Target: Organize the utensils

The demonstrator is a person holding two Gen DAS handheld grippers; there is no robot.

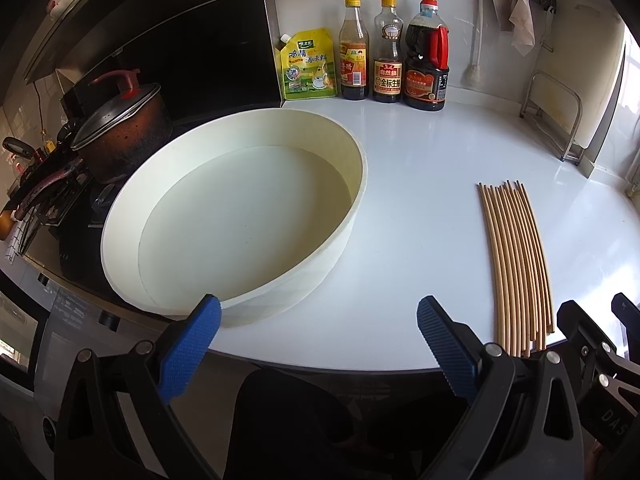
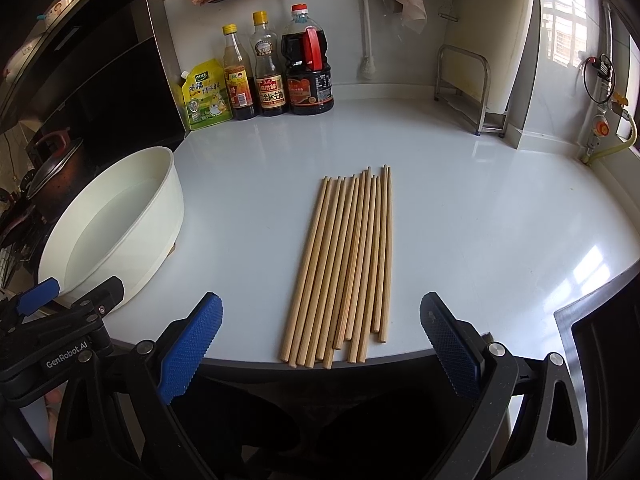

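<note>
Blue-padded left gripper (image 1: 318, 330) sits nearest, jaws spread wide with nothing between them, held at the front edge of the white countertop (image 1: 420, 200). Right gripper (image 2: 320, 328) likewise spread wide and empty, at the counter's front edge just short of the near ends of the chopsticks (image 2: 344, 264). Chopsticks lie flat in one loose bundle on the counter, side by side, near ends at or slightly over the front edge, far ends pointing toward the back wall; some overlap, exact count hard to tell. White round basin (image 1: 240, 216) sits on the counter's left part, well apart from the chopsticks, with clear water inside; the left gripper's left pad is over its near rim, contact unclear. Against the back wall stand a yellow seasoning pouch (image 1: 308, 66), two yellow-capped bottles (image 1: 370, 52) and a red-capped dark sauce jug (image 1: 426, 60). Lidded dark pot (image 1: 120, 128) sits left of the basin on the stove. Metal rack (image 2: 472, 92) at back right.
</note>
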